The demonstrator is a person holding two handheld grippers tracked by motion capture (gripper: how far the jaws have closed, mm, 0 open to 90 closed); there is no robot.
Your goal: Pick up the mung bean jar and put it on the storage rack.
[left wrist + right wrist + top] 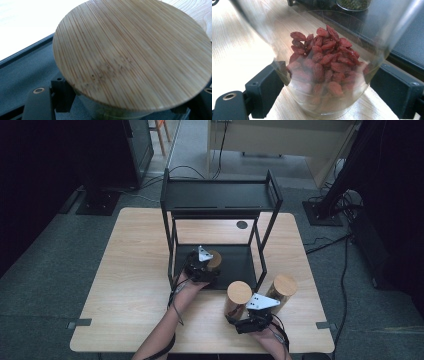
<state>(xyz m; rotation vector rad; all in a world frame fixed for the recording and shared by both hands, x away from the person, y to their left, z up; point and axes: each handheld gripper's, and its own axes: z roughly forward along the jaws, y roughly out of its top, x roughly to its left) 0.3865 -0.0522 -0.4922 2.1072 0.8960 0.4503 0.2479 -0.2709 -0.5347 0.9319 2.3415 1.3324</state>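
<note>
High view: each hand-held gripper clamps a jar, left (206,268) on the shelf (239,265), right (248,312) on the table (130,270).

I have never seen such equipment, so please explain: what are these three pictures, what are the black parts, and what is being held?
A person sits at a wooden table and holds a hand-operated gripper in each hand. The high view looks down from above. The other two cameras ride on the grippers.

The left gripper is inside the black rack, on its bottom shelf, jaws around a jar with a bamboo lid.

The right gripper has its jaws on both sides of a glass jar of red dried berries. A third jar stands beside it.
</note>
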